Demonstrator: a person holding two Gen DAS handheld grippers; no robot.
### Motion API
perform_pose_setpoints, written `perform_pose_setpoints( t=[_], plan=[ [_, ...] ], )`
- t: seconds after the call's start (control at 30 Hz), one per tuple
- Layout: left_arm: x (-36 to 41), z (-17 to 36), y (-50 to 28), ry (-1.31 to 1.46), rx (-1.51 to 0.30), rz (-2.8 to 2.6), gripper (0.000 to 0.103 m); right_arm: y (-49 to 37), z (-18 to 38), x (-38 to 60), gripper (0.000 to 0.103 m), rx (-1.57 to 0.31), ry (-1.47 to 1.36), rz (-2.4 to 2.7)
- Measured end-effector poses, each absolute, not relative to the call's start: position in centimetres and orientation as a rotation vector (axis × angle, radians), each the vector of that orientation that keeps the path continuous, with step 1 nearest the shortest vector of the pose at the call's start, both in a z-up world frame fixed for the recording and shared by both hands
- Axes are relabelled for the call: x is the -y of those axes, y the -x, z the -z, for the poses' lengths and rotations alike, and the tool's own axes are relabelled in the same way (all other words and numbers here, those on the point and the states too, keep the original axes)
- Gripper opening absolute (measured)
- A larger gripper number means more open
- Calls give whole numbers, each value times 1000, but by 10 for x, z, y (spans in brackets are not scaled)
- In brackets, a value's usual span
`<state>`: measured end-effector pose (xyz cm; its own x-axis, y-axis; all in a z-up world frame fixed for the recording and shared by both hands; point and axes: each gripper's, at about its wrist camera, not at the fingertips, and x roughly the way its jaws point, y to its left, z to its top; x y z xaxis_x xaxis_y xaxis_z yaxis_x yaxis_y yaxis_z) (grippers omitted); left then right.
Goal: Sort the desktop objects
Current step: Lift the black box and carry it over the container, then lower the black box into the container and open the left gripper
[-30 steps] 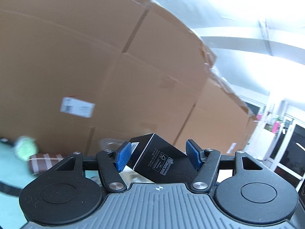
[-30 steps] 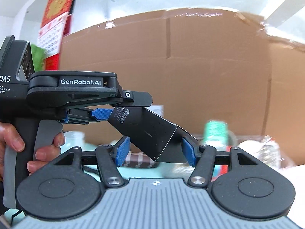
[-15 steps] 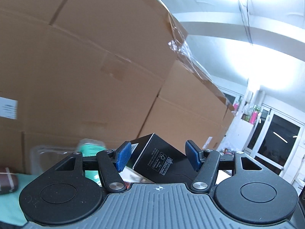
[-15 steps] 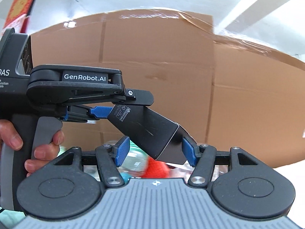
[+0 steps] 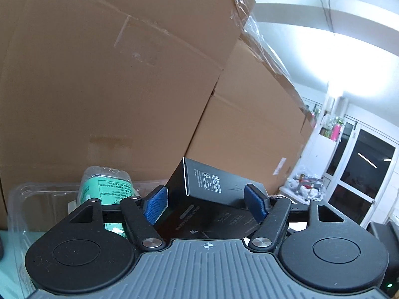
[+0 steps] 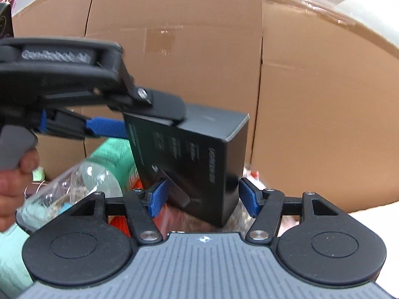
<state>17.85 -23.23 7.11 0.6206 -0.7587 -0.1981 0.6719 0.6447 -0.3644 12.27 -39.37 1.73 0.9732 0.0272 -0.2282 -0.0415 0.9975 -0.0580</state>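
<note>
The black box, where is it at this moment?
In both wrist views the black box sits tilted between the opening jaws of both grippers, in front of the cardboard cartons, right of the green-labelled bottle.

blurred: left gripper lettering | hidden: black box base

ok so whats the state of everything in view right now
box: tilted, between both tools
left tool: opening, box between pads
right tool: around box, grip unclear
bottle: lying down
cartons: stacked, taped shut
</note>
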Motion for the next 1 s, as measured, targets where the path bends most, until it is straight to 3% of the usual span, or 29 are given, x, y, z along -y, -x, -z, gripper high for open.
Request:
perform_pose_setpoints(
  t=[0.17, 0.27, 0.47, 0.87, 1.0],
  plan=[
    [237, -69, -184, 286, -367, 817, 86, -117, -18, 389, 76, -203, 79, -12],
    [236, -68, -184, 291, -361, 810, 86, -107, -25, 392, 76, -176, 79, 1],
    [229, -72, -184, 311, -354, 788, 87, -115, -42, 404, 65, -161, 25, 34],
    [224, -78, -177, 286, -338, 761, 90, -137, -39, 405, 66, -198, -3, 2],
    [223, -76, -176, 285, -340, 756, 93, -136, -37, 406, 72, -202, 4, 6]
  ],
)
